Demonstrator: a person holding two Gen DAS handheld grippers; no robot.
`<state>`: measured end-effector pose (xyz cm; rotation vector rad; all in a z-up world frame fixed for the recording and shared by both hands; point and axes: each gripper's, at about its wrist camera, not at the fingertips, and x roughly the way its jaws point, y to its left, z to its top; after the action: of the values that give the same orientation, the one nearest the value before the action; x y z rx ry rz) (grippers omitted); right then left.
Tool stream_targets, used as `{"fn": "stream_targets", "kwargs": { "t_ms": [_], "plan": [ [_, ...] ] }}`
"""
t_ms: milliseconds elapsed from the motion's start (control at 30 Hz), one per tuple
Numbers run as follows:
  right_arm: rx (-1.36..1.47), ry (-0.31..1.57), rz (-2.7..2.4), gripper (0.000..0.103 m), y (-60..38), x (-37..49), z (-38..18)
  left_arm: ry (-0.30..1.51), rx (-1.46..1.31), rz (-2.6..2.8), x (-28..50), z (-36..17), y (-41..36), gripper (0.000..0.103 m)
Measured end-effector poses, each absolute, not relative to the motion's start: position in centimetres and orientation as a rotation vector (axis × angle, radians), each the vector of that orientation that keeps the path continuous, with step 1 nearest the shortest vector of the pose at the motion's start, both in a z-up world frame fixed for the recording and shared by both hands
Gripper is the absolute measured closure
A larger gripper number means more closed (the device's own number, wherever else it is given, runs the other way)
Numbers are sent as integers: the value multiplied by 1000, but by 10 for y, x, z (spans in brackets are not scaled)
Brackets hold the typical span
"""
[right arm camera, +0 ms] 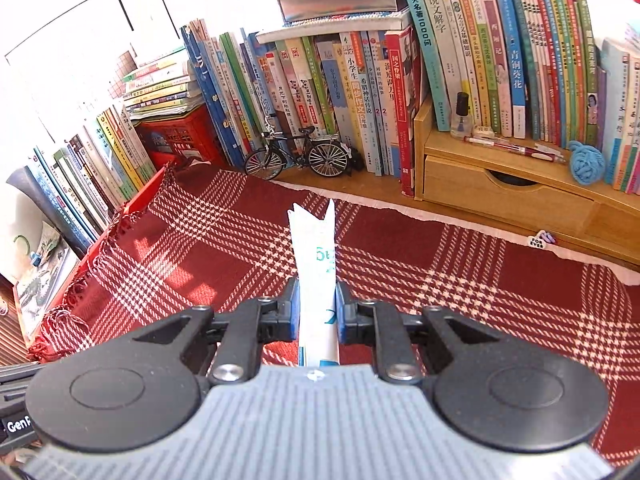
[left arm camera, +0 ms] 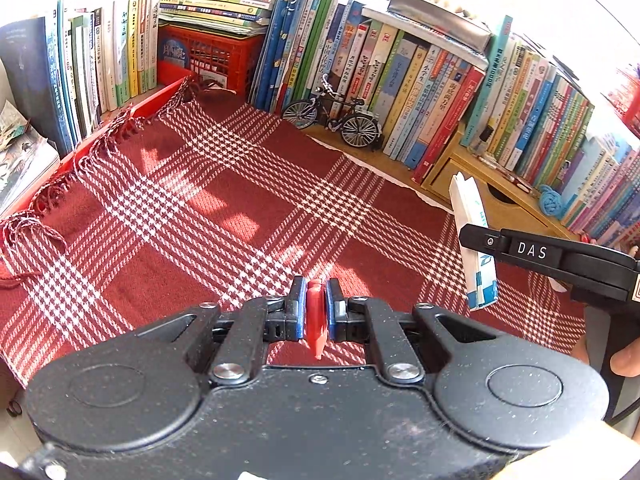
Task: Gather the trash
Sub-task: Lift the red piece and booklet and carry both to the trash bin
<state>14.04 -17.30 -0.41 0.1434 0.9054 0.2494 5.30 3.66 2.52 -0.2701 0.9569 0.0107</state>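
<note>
1. The left tool [left arm camera: 315, 300] sits at the lower middle of its own view, blue pads pressed together on a small red plastic piece [left arm camera: 316, 320], which stands upright between them with its pointed end toward the bottom of the frame.
2. The right tool [right arm camera: 317, 308] is clamped on a white wrapper with teal print [right arm camera: 314, 252]; the wrapper rises from the pads toward the middle of the frame, its torn, jagged top edge uppermost.
3. In the left wrist view the same wrapper [left arm camera: 472, 240] shows at the right edge, gripped by the black finger of the right tool [left arm camera: 480, 240] marked "DAS", well clear of the cloth below.
4. Part of a person's hand [left arm camera: 628, 356] shows at the far right edge of the left wrist view, around the handle.
5. A red and white checked cloth [right arm camera: 440, 280] covers the counter under both tools, with a fringed edge [left arm camera: 60, 184] at the left of the frame.
6. Rows of upright books [right arm camera: 360, 92] fill the upper part of both views.
7. A small model bicycle [right arm camera: 298, 156] stands just in front of the books, beside the far edge of the cloth.
8. A wooden drawer stand [right arm camera: 500, 192] at the upper right carries a clear bottle [right arm camera: 461, 120], a red pen [right arm camera: 512, 146] and a blue yarn ball [right arm camera: 586, 162].
9. A red crate [left arm camera: 212, 56] sits at the upper left under a flat stack of books.
</note>
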Motion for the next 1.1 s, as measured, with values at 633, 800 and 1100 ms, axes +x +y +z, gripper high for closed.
{"fn": "stream_targets", "kwargs": {
  "t_ms": [633,800,1100],
  "plan": [
    [200,750,-47,81,-100,-93,89,897,-111,-334,-119,103,112,93],
    [217,758,-74,80,-71,-146,94,909,-80,-385,-163,104,128,93],
    [271,811,-49,79,-45,-211,73,970,-76,-369,-220,73,153,93]
  ]
}}
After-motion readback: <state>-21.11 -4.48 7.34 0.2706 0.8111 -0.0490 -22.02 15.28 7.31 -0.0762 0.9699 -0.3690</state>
